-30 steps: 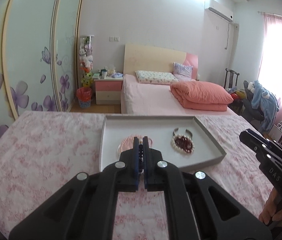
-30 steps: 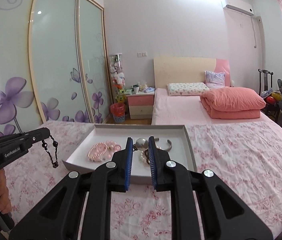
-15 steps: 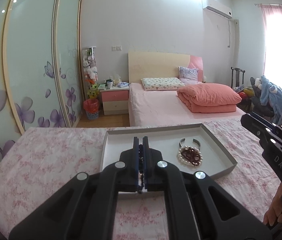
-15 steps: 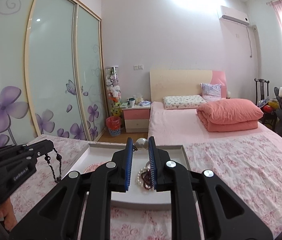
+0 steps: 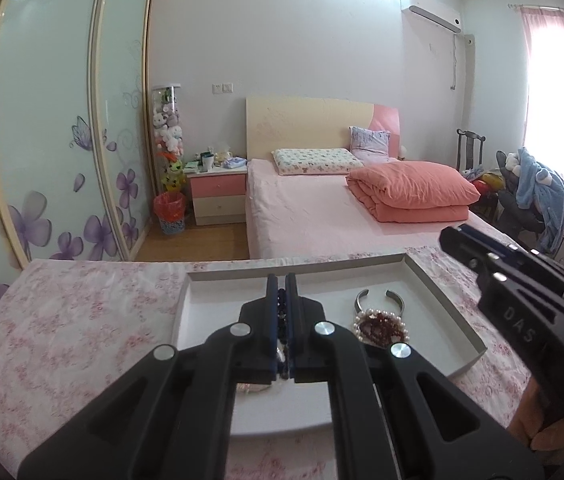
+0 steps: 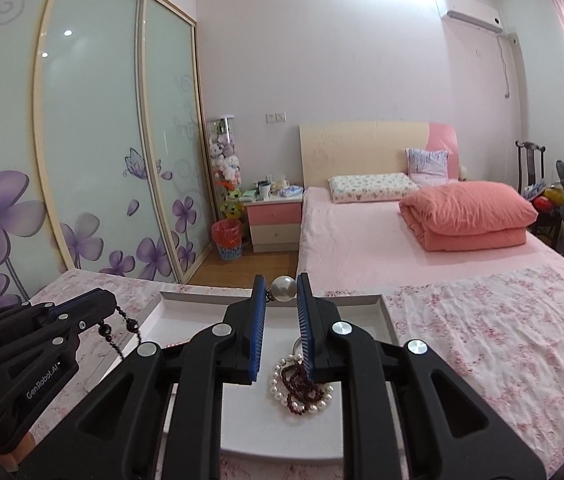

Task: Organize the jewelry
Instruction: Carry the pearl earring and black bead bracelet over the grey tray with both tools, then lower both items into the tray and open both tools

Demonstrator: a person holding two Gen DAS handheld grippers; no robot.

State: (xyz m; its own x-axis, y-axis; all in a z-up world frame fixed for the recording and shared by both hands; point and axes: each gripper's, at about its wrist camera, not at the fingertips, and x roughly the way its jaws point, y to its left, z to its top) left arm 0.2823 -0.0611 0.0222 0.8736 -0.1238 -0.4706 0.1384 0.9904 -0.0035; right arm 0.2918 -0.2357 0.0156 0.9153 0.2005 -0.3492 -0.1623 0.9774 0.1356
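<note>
Left gripper (image 5: 281, 286): jaws clenched on a dark beaded strand (image 6: 122, 326), which dangles over the white shallow tray's (image 6: 386, 316) left edge.
Tray contents: white pearl bracelet tangled with dark red beads (image 6: 300, 386); open silver cuff (image 5: 380, 300) behind.
Right gripper (image 6: 280, 288): jaws pinching a round pearl-like bead (image 6: 284, 289) above the tray.
Advice: lower each piece onto bare tray floor, apart from the tangle, before letting go.

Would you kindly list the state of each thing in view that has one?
Left claw: shut on the dark beaded string.
Right claw: shut on the round pearl-grey bead.
Shallow white tray: open, lidless.
Silver cuff bangle: lying in tray.
Pearl and dark-red bead bracelets: heaped together in tray.
</note>
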